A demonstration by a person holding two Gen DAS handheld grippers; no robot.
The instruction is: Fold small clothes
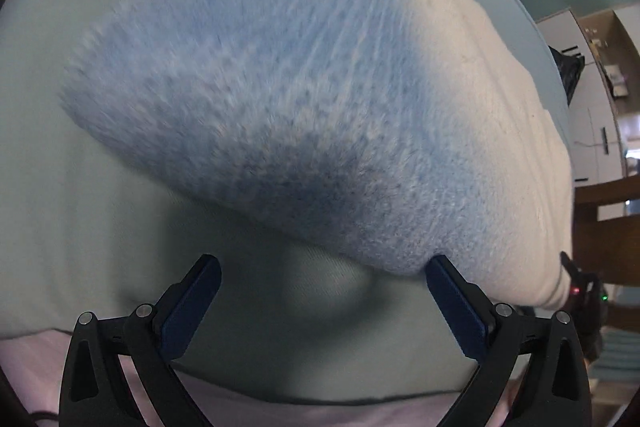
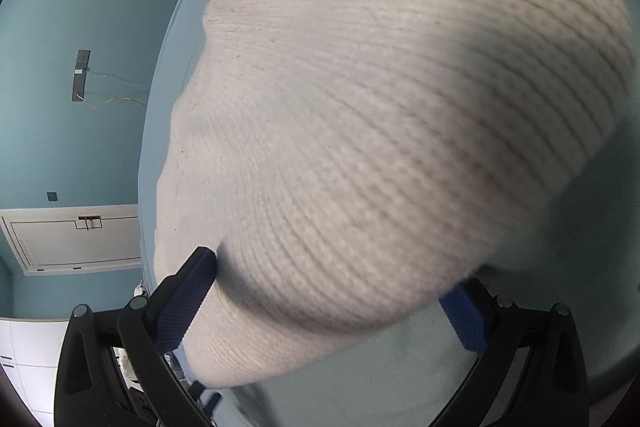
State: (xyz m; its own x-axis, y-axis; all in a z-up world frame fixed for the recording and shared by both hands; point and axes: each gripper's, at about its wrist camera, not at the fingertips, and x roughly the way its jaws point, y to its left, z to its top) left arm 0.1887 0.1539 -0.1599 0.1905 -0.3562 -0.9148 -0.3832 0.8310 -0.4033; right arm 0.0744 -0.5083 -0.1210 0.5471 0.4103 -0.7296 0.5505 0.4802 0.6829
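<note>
Blue-padded fingers of the left claw are held spread, its right pad touching the near edge of the knitted garment, which lies on the pale green sheet. Its long axis runs from blue end to cream end. The right claw is spread around the cream end, judged nearer.

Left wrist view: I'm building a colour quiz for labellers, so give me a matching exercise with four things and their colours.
Things:
1 hat
2 sheet
3 pads
4 cloth

Colours:
a pink
b navy
c pale green
d light blue and cream

Pairs: 1-d, 2-c, 3-b, 4-a
</note>
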